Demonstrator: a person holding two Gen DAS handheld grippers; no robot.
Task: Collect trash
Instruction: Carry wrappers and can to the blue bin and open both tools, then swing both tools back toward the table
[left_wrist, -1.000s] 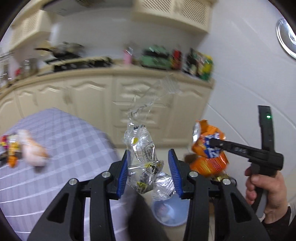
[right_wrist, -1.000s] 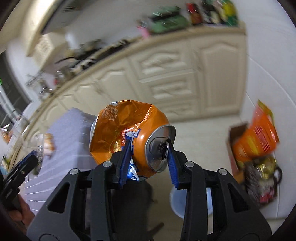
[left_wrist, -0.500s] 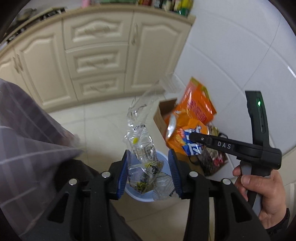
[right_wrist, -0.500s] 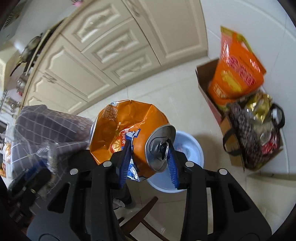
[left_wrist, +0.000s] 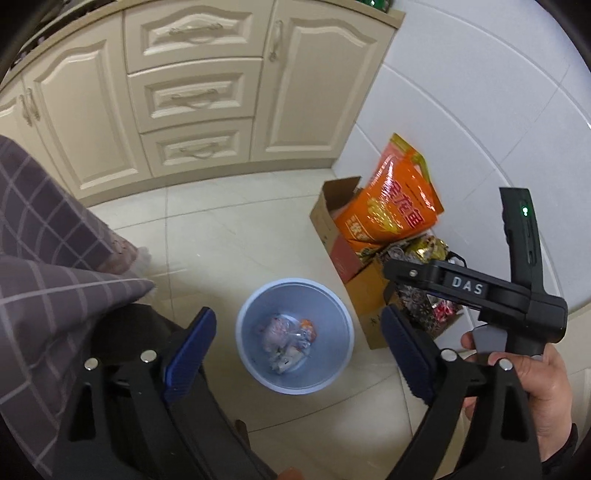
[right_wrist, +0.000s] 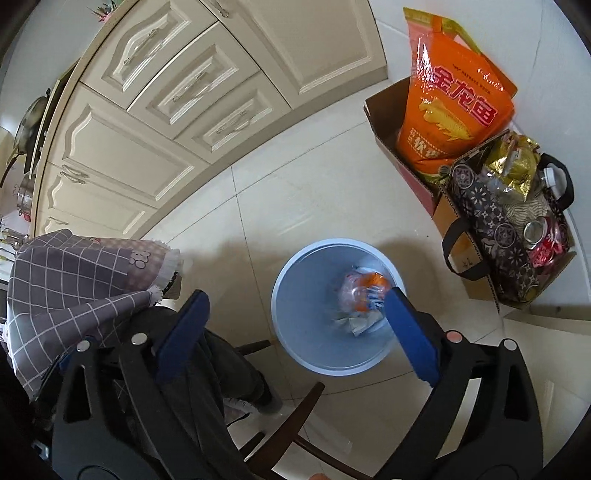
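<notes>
A pale blue waste bin (left_wrist: 334, 325) (right_wrist: 295, 291) stands on the tiled floor below both grippers. Inside it lie the clear plastic wrapper (left_wrist: 280, 334) (right_wrist: 349, 291) and the crushed orange can (left_wrist: 307, 326) (right_wrist: 373, 286). My left gripper (left_wrist: 295, 350) hangs above the bin with its jaws opening wide and nothing between them. My right gripper (right_wrist: 291, 325) also hovers over the bin, jaws opening, with nothing in them. In the left wrist view the right gripper (left_wrist: 391, 291) shows at the right, held by a hand (left_wrist: 543, 384).
A cardboard box (left_wrist: 332, 236) (right_wrist: 391, 140) with an orange rice bag (left_wrist: 391, 210) (right_wrist: 454, 99) and a patterned tote (right_wrist: 495, 221) stand by the white wall. Cream cabinets (left_wrist: 192, 96) line the back. A checked tablecloth (left_wrist: 40, 266) (right_wrist: 74, 280) hangs at the left over a chair (right_wrist: 295, 417).
Both grippers sank toward the floor and tilted down over the bin. Both opened: the wrapper left the left gripper and the can left the right, and both now lie in the bin.
</notes>
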